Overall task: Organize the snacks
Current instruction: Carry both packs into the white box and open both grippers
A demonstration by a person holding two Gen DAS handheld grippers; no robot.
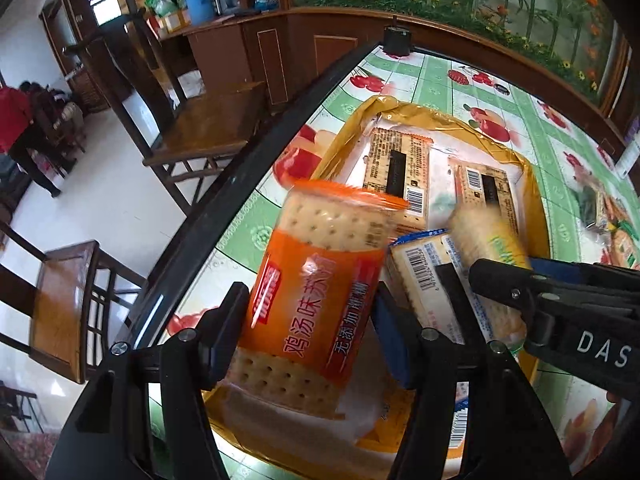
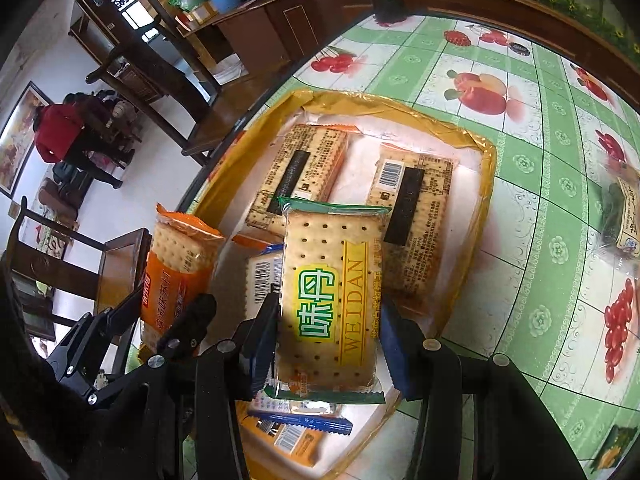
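Orange wrapping printed 鸡汤味苏打 marks the cracker pack (image 1: 316,280) clamped in the left tongs (image 1: 308,332) above the yellow tray (image 2: 486,184). "WEIDAN" and 味丹 are read on the green-edged pack (image 2: 332,300) gripped by the right tongs (image 2: 332,336), just beside it. Two barcoded packs (image 2: 304,172) are laid face down in the tray, near the counter (image 2: 560,200) edge

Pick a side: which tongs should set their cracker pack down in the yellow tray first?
Right, probably. The right tongs hold the green cracker pack above the yellow tray, over its middle. The left tongs hold the orange cracker pack nearer the tray's left rim and the table edge.
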